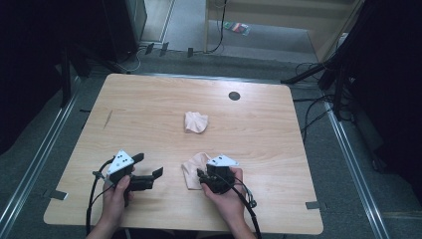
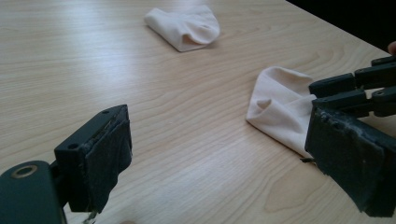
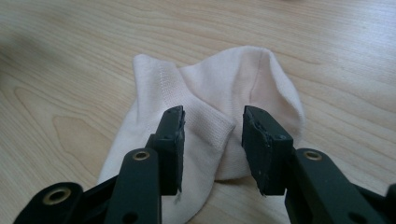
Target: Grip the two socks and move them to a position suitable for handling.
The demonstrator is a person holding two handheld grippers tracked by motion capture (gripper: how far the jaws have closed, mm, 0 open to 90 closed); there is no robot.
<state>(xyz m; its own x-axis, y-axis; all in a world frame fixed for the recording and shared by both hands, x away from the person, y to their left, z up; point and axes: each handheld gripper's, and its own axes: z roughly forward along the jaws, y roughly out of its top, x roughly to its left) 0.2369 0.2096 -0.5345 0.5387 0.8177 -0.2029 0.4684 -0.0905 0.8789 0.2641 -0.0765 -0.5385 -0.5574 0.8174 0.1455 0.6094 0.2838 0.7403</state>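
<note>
Reaching over the near sock (image 3: 205, 126), the right hand-held gripper (image 3: 212, 140) has its jaws part-spread just above the cloth, one to each side of a raised fold, nothing pinched yet. To my eye this is the approach to a pick-up; next it would need to lower and close on that fold. The left hand-held gripper (image 1: 144, 174) waits beside it, jaws spread wide and empty. The sock is pale peach, soft and crumpled, lying near the front edge of the wooden tabletop (image 1: 149, 109). A second sock (image 1: 195, 122), bunched, lies nearer the middle.
</note>
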